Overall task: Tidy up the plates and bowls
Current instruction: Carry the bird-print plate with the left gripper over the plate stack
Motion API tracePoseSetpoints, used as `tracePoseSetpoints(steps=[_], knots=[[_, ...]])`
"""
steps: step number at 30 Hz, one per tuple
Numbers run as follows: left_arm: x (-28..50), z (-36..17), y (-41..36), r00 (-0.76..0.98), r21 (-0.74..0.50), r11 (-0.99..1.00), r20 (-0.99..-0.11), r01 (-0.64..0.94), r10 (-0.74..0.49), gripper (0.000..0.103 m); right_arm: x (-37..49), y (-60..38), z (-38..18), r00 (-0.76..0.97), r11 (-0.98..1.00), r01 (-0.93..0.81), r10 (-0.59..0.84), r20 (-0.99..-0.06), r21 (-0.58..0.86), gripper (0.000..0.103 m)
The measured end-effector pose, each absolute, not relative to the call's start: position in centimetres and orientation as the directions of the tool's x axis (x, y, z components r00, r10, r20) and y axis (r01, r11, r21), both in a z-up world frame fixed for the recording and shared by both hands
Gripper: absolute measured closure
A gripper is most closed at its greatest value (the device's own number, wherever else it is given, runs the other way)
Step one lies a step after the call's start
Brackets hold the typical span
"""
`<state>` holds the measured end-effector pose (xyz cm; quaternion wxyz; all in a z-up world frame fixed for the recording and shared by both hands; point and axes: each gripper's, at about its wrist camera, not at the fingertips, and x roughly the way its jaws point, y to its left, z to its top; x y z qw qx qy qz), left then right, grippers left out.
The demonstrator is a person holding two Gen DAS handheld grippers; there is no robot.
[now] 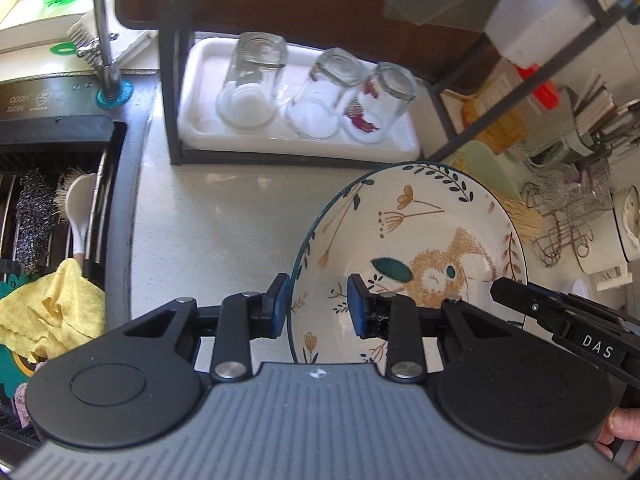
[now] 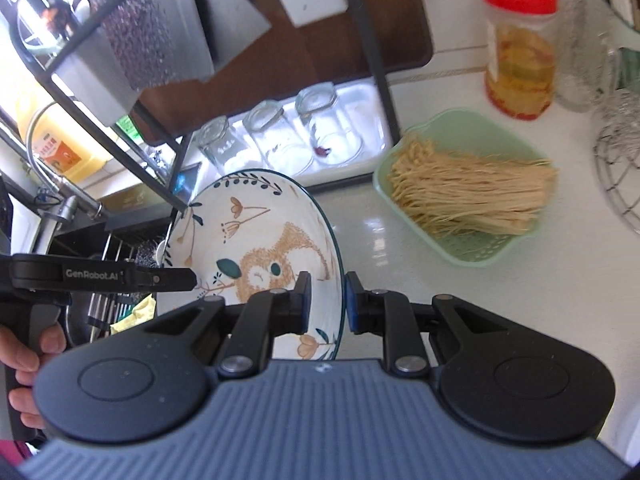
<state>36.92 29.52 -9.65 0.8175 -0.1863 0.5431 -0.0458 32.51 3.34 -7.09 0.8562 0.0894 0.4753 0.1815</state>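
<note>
Both grippers straddle the plate [image 1: 420, 240] rim over the bench [image 1: 224, 220]: left gripper [image 1: 316, 304] fingers spread, right gripper [image 2: 326, 302] fingers nearly clamped.

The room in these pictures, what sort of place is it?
Most likely a home kitchen: a sink faucet, upturned glasses draining on a white tray, and a basket of dried noodles on the counter.

From my feeds, the bowl [image 1: 408, 240] sits on the counter [image 1: 224, 216] in front of the rack [image 1: 176, 100]. Three glasses [image 1: 316, 92] stand upside down in the tray [image 1: 196, 120] under it. Sink [image 1: 52, 208] off left, noodle basket [image 2: 472, 236] right.
</note>
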Motion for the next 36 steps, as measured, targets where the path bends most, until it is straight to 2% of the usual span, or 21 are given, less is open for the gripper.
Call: tracePoseSetpoints(steps=[7,18,36], knots=[[35.9,-8.5,27.1,0.424,-0.352,0.933,-0.858,-0.074,-0.290,0.067,30.4,1.1,-6.0,0.527,0.926,-0.181,0.376,-0.762,0.332,0.082],[33.0,-9.9,22.6,0.393,-0.350,0.937,-0.865,-0.024,-0.313,0.067,26.1,-2.6,-6.9,0.544,0.936,-0.125,0.341,-0.767,0.329,0.082],[27.3,-13.4,17.7,0.305,-0.299,0.954,-0.911,-0.020,-0.279,0.067,21.6,-6.9,-10.7,0.425,0.941,-0.145,0.337,-0.840,0.304,0.082]])
